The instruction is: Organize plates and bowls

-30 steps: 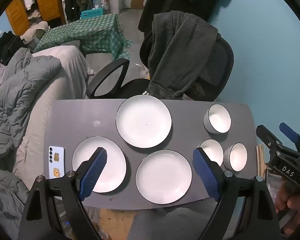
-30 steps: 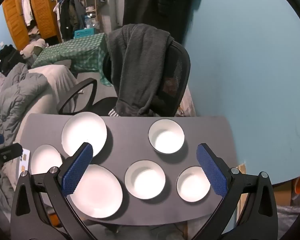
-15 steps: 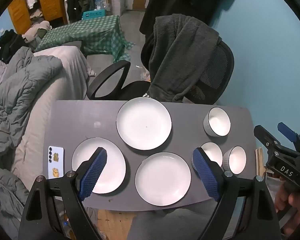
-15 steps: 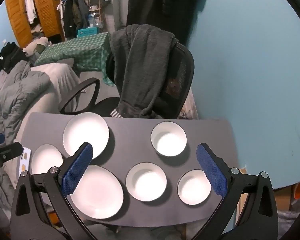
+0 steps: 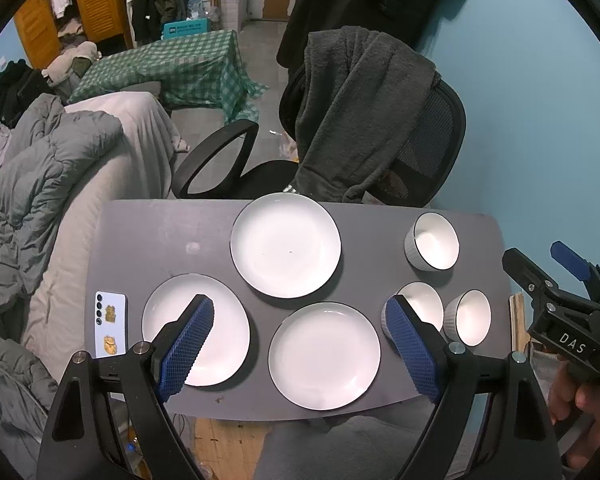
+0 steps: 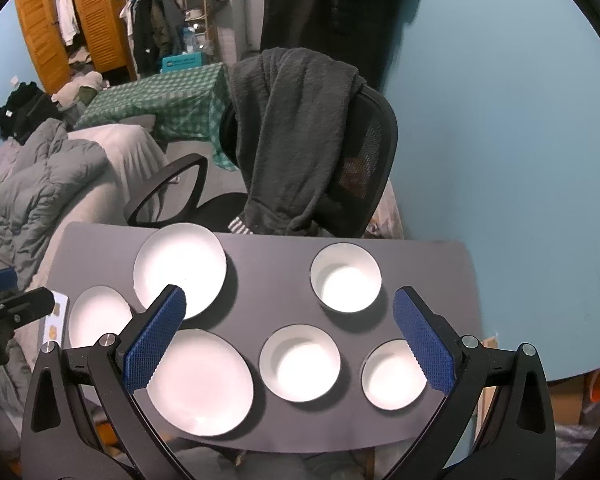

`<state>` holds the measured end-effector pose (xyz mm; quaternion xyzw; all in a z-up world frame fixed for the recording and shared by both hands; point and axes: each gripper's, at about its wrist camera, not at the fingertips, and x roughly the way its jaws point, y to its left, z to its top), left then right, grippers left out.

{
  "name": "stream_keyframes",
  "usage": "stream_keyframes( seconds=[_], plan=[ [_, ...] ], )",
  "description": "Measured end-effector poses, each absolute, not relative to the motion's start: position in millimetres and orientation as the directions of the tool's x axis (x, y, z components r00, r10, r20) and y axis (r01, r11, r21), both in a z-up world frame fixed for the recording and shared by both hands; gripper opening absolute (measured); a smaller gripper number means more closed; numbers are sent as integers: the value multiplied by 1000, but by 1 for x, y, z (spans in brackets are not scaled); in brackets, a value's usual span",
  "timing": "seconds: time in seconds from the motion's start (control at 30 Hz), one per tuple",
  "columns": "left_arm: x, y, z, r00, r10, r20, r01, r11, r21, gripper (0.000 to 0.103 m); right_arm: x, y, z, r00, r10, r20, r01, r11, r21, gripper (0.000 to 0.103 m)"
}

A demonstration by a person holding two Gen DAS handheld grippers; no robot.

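Three white plates lie on the grey table point(image 5: 152, 236): a far one point(image 5: 285, 244), a near left one point(image 5: 220, 332) and a near middle one point(image 5: 324, 356). Three white bowls stand at the right: a far bowl point(image 5: 432, 246), a middle bowl point(image 5: 422, 304) and a right bowl point(image 5: 468, 318). The right wrist view shows the same plates point(image 6: 180, 270) point(image 6: 200, 382) point(image 6: 98, 316) and bowls point(image 6: 346, 278) point(image 6: 300, 362) point(image 6: 392, 374). My left gripper point(image 5: 298, 344) hangs open high above the near plates. My right gripper point(image 6: 290, 336) is open above the bowls, nothing between its fingers.
A phone point(image 5: 110, 324) lies at the table's left edge. An office chair point(image 5: 380, 140) draped with a dark fleece stands behind the table. A bed with a grey duvet point(image 5: 40, 184) runs along the left. A blue wall is at the right. The right gripper point(image 5: 560, 300) shows beside the table.
Both grippers have risen and drawn back slightly, so the table sits a little lower and smaller in view. Plates and bowls have not moved.
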<state>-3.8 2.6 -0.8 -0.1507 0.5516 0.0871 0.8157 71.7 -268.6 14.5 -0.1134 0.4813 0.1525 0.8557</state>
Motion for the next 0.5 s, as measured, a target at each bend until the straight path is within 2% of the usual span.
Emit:
stream_keyframes(
  seconds=[0.5],
  plan=[
    [-7, 0, 1, 377, -31, -926, -306, 939, -156, 89, 70, -268, 16, 492, 164, -855, -377, 926, -39, 102]
  ],
)
